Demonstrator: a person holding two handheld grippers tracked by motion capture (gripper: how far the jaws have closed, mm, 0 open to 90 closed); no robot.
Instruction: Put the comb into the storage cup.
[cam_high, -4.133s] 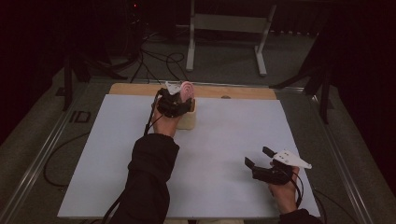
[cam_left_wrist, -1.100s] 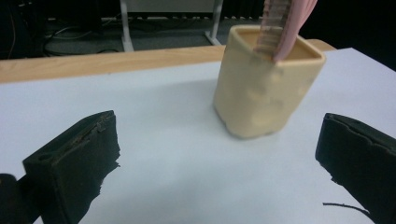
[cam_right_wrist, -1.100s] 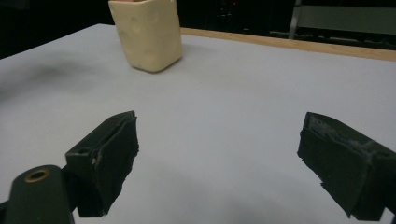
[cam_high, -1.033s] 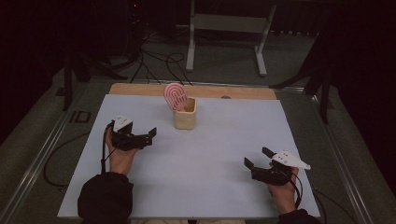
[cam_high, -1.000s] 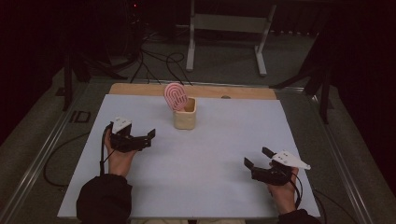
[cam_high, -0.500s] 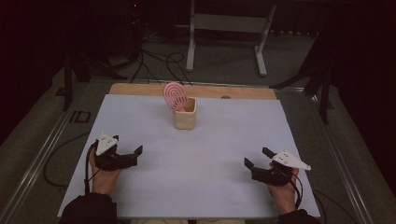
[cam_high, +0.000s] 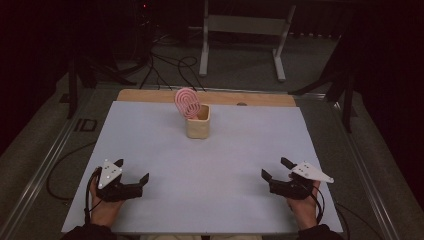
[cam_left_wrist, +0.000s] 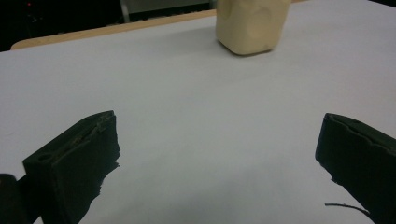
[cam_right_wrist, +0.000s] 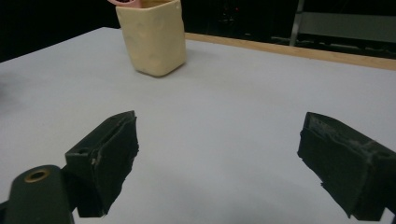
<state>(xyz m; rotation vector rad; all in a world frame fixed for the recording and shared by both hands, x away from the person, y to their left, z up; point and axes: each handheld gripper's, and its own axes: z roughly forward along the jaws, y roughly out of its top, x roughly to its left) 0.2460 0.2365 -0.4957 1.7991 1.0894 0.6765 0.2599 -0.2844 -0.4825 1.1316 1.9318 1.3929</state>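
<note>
At the near left corner of the white counter (cam_high: 150, 135), the left tool (cam_high: 132, 171) is seen in the high view, held low over the surface in a hand (cam_high: 105, 210) that enters from the bottom edge. Its jaws are spread wide and released, with nothing between them; this is confirmed in the left gripper view, where bare white surface is seen between the two black jaws. A grey three-cornered plate is carried on top of it, and a cable is looped beside the wrist.

Toward the far middle of the counter, a cream-coloured cup (cam_high: 198, 121) is found standing upright, well apart from both tools. A pink flat piece with looped ridges (cam_high: 187, 102) is held in the cup, leaning against its far left rim and rising above it. Just behind the cup, a wooden strip (cam_high: 150, 96) is seen along the far edge of the counter. In the left gripper view the cup (cam_left_wrist: 252, 23) is placed at the top, ahead of the jaws; in the right gripper view it (cam_right_wrist: 152, 37) is placed at the upper left, with a little of the pink piece (cam_right_wrist: 123, 2) visible at its rim.

At the near right corner, the right tool (cam_high: 276, 169) is held by the other hand (cam_high: 300, 205), also low over the counter. Its jaws are likewise released and wide apart, and nothing is gripped.
</note>
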